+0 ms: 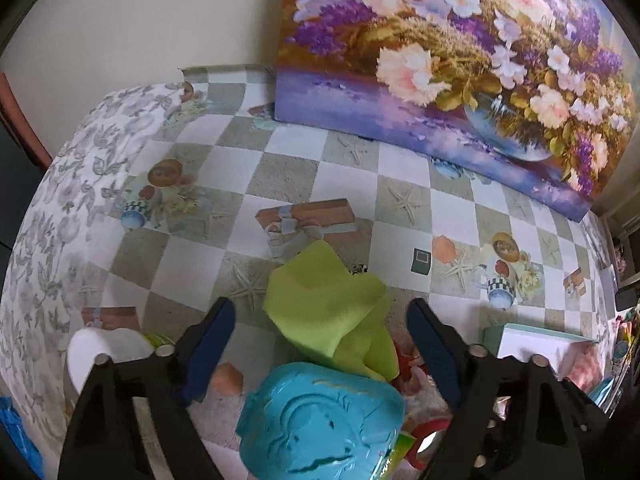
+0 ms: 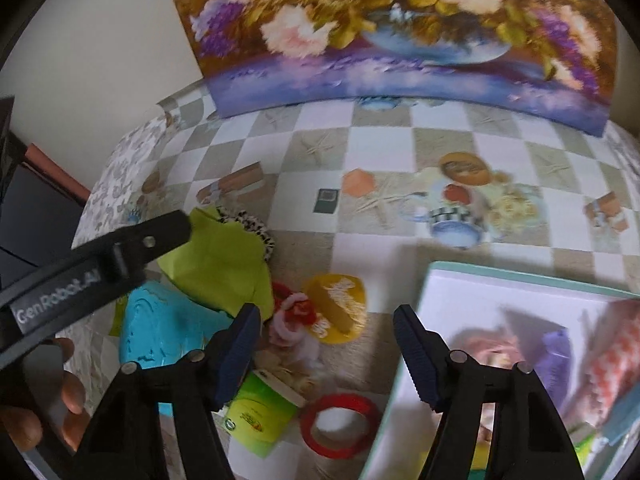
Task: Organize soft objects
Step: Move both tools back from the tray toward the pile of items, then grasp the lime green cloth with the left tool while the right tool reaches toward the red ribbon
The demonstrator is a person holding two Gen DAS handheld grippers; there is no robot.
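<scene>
Left wrist view: the left tool (image 1: 320,316) hangs released, jaws spread to either side of a lime-green cloth (image 1: 326,316) that lies untouched on the checkered bench (image 1: 348,168), a turquoise soft toy (image 1: 320,420) just below it. Right wrist view: the right tool (image 2: 326,320) is likewise released and empty above a yellow sponge (image 2: 340,308) and pink-red scrunchie (image 2: 292,312), beside a white box (image 2: 460,292).
</scene>
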